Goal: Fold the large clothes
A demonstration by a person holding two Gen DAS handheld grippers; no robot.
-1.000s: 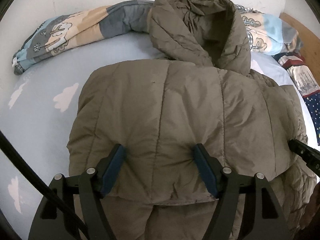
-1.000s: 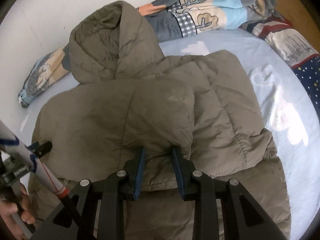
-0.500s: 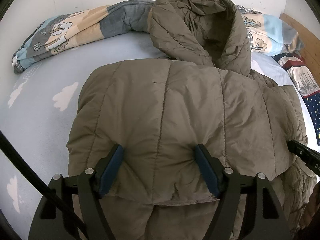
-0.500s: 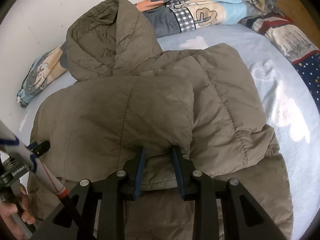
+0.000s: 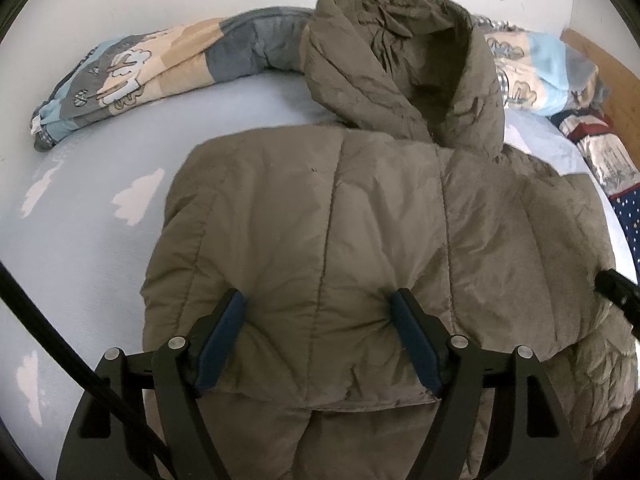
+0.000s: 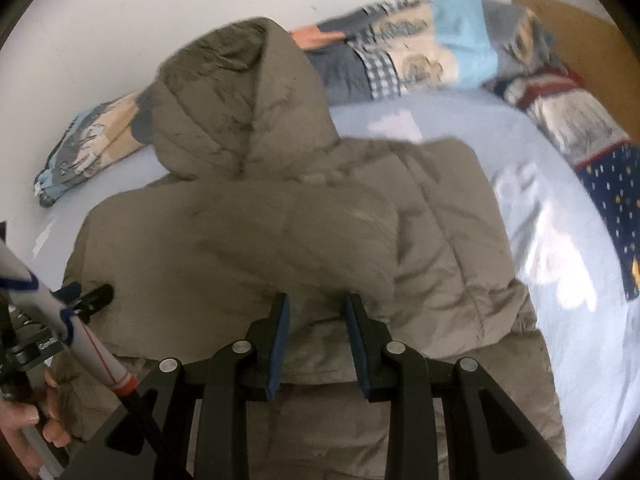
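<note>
We see an olive-brown quilted jacket (image 5: 360,240) on a pale blue bed sheet (image 5: 92,240) printed with white clouds. Behind lies a blanket (image 5: 160,64) patched in beige, grey and light blue; our jaws carry dark blue pads.

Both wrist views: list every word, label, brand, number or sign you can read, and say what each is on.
None can be read.
Left claw: a small white marking on its body is too blurred to read.
Patterned blanket: only cartoon pictures, no lettering.
Blue sheet: white cloud shapes, no text.
Jacket: no label or brand visible.
</note>
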